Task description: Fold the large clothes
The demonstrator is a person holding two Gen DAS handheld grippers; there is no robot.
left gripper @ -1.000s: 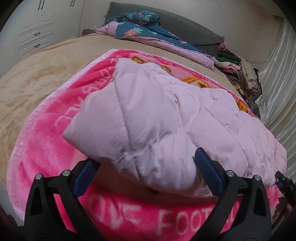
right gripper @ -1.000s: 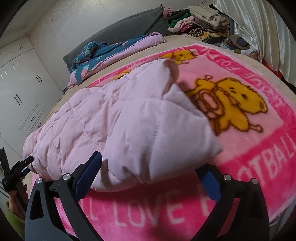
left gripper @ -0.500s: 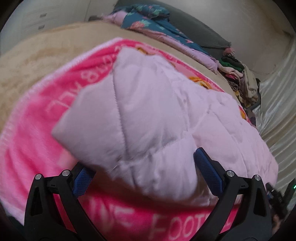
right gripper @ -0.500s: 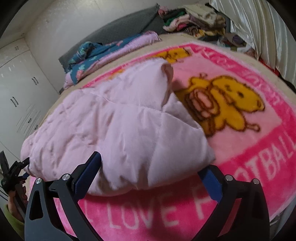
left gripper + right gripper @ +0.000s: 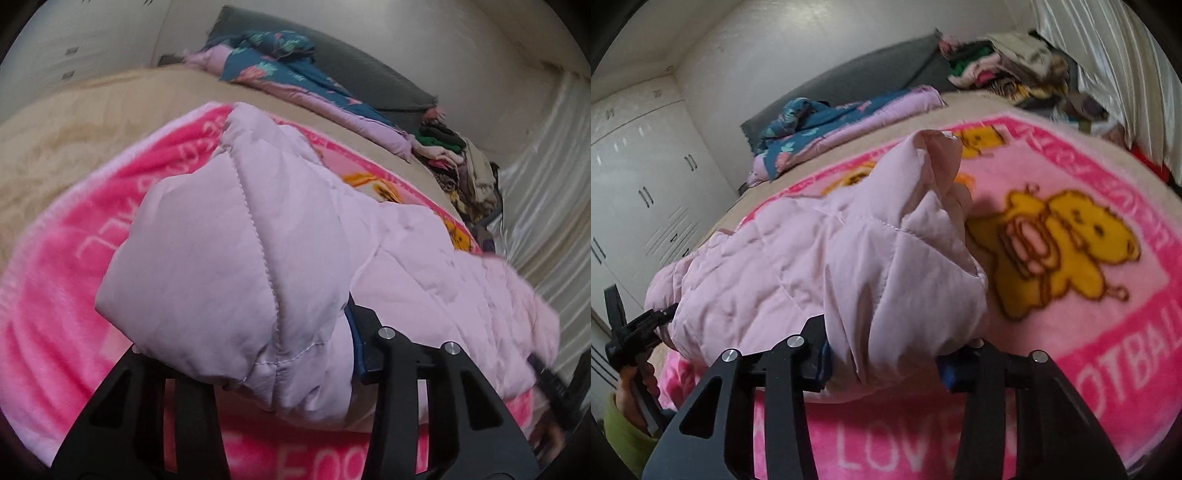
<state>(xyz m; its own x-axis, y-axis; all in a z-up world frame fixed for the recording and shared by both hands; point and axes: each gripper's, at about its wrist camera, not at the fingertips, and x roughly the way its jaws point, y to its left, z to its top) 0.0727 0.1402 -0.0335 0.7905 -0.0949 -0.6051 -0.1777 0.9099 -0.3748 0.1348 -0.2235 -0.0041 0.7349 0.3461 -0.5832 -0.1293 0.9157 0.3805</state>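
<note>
The pink quilted jacket (image 5: 258, 236) lies on the pink blanket (image 5: 74, 258) on the bed, its long axis running across between the two hands. The left tongs (image 5: 280, 354) and right tongs (image 5: 882, 362) have just closed on its near edge, one at each end, padding bunched between the jaws. Only the right view shows the person's other hand (image 5: 631, 398).
</note>
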